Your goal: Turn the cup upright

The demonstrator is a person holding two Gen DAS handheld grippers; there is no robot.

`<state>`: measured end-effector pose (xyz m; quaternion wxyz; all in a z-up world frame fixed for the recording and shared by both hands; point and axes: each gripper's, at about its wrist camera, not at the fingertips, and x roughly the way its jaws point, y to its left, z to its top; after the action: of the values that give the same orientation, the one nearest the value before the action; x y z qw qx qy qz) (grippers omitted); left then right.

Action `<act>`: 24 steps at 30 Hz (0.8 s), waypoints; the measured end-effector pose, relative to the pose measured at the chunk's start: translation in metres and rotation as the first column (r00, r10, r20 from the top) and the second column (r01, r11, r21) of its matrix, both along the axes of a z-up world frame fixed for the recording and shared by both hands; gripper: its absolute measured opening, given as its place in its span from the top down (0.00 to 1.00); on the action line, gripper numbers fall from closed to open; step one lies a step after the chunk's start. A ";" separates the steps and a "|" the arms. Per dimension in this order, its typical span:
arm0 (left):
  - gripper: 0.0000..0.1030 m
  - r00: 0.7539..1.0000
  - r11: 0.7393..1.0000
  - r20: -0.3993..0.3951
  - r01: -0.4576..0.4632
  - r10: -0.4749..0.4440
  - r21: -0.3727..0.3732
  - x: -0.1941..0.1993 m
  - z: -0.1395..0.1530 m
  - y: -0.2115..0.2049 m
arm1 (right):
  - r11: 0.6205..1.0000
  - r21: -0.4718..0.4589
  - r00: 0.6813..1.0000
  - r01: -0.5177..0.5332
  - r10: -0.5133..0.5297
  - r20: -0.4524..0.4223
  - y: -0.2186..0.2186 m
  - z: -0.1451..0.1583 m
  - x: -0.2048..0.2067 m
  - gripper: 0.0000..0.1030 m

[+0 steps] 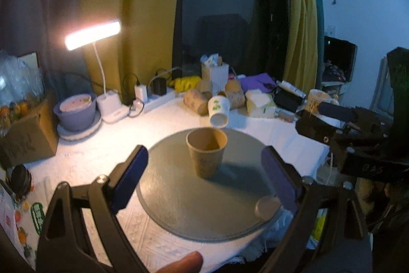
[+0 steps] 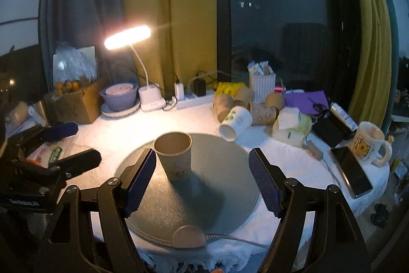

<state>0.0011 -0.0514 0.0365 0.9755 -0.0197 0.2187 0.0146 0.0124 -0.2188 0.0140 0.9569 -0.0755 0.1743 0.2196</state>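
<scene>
A: What's the room like?
B: Yellow curtains (image 2: pixel 184 17), dark window, a white-clothed table (image 1: pixel 84 152) with a lit lamp (image 2: pixel 127 37) at ten o'clock.
A: And the cup?
B: The paper cup (image 1: pixel 206 151) stands mouth up, centred on the grey round mat (image 1: pixel 179 196), so the flip looks done.
A: The tongs?
B: Left gripper (image 1: pixel 204 184) and right gripper (image 2: pixel 203 179) both gape wide, holding nothing, probably clear of the cup so as not to tip it
</scene>
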 end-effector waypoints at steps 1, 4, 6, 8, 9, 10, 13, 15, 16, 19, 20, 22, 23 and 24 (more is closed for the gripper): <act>0.12 1.000 1.000 0.011 0.003 -0.003 0.001 -0.001 0.003 -0.001 | 1.000 0.001 1.000 0.002 -0.002 0.010 -0.001 0.004 -0.003 0.24; 0.12 0.999 1.000 0.053 0.012 -0.013 0.010 -0.006 0.013 -0.003 | 1.000 0.006 0.999 0.009 -0.009 0.035 -0.002 0.013 -0.010 0.24; 0.12 0.997 1.000 0.073 0.016 -0.017 0.017 -0.009 0.018 -0.004 | 1.000 0.012 0.998 0.012 -0.013 0.053 -0.004 0.019 -0.015 0.24; 0.12 0.995 1.000 0.099 0.020 -0.022 0.025 -0.014 0.023 -0.005 | 1.000 0.018 0.997 0.015 -0.016 0.071 -0.006 0.024 -0.019 0.24; 0.12 0.993 0.999 0.116 0.020 -0.023 0.031 -0.016 0.025 -0.005 | 1.000 0.021 0.997 0.015 -0.017 0.081 -0.007 0.027 -0.022 0.24; 0.12 0.991 0.999 0.135 0.016 -0.021 0.038 -0.019 0.027 -0.006 | 1.000 0.022 0.996 0.016 -0.018 0.088 -0.008 0.029 -0.024 0.24; 0.11 0.983 0.999 0.185 0.010 -0.019 0.047 -0.029 0.033 -0.006 | 0.999 0.023 0.994 0.022 -0.025 0.109 -0.009 0.036 -0.032 0.24; 0.11 0.977 0.999 0.212 0.004 -0.013 0.045 -0.035 0.037 -0.003 | 0.999 0.023 0.992 0.025 -0.028 0.124 -0.010 0.042 -0.037 0.24; 0.11 0.975 0.999 0.222 0.001 -0.010 0.041 -0.037 0.039 -0.001 | 0.999 0.023 0.991 0.028 -0.031 0.131 -0.010 0.045 -0.040 0.24; 0.11 0.970 1.000 0.241 -0.008 0.003 0.021 -0.043 0.042 0.006 | 0.999 0.024 0.989 0.044 -0.047 0.141 -0.009 0.051 -0.045 0.24; 0.11 0.969 1.000 0.245 -0.013 0.010 0.011 -0.045 0.043 0.010 | 0.999 0.025 0.989 0.047 -0.050 0.142 -0.009 0.053 -0.046 0.24; 0.11 0.969 1.000 0.246 -0.020 0.019 -0.002 -0.048 0.043 0.014 | 0.998 0.028 0.988 0.051 -0.054 0.146 -0.007 0.056 -0.049 0.24; 0.11 0.969 1.000 0.248 -0.023 0.024 -0.007 -0.049 0.043 0.016 | 0.998 0.028 0.988 0.052 -0.056 0.147 -0.006 0.056 -0.049 0.24; 0.11 0.968 1.000 0.251 -0.026 0.029 -0.015 -0.051 0.043 0.019 | 0.998 0.028 0.987 0.052 -0.056 0.148 -0.005 0.056 -0.050 0.24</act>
<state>-0.0501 -0.0327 0.0796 0.9949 -0.0299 0.0935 0.0244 -0.0372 -0.2240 0.0705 0.9737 -0.0755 0.1017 0.1893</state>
